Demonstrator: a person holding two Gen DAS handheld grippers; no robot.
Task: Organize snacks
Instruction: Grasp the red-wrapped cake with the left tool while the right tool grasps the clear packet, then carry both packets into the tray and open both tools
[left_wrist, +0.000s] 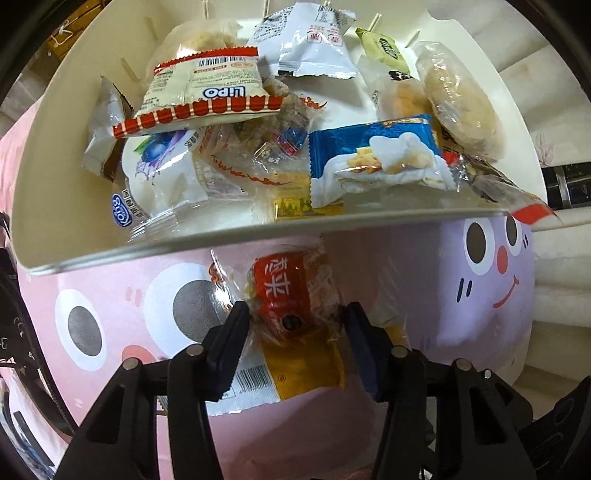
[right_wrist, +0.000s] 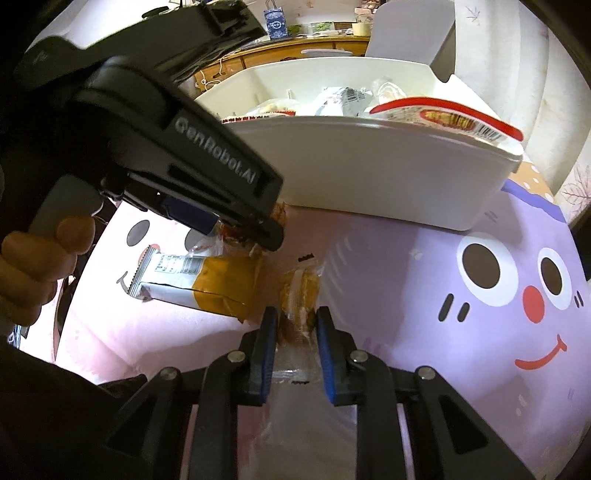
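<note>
My left gripper (left_wrist: 295, 321) points down at the table just in front of the white bin (left_wrist: 221, 240). Its pads press on a clear-wrapped snack with a red label (left_wrist: 284, 295). That snack lies on a yellow and white packet (left_wrist: 306, 373). In the right wrist view the left gripper (right_wrist: 243, 232) pinches the crinkled wrapper above that packet (right_wrist: 207, 284). My right gripper (right_wrist: 297, 325) is shut on a small orange snack in clear wrap (right_wrist: 299, 291) that lies on the cloth. The bin holds several mixed snack packets, among them a red-edged Lipo pack (left_wrist: 199, 99) and a blue rice-cracker pack (left_wrist: 376, 158).
A pink and lilac tablecloth (right_wrist: 443, 332) with cartoon faces covers the table. A person's hand (right_wrist: 37, 266) grips the left tool at the left edge. A red and white packet (right_wrist: 454, 118) overhangs the bin's right rim (right_wrist: 369, 177). Wooden shelves stand far behind.
</note>
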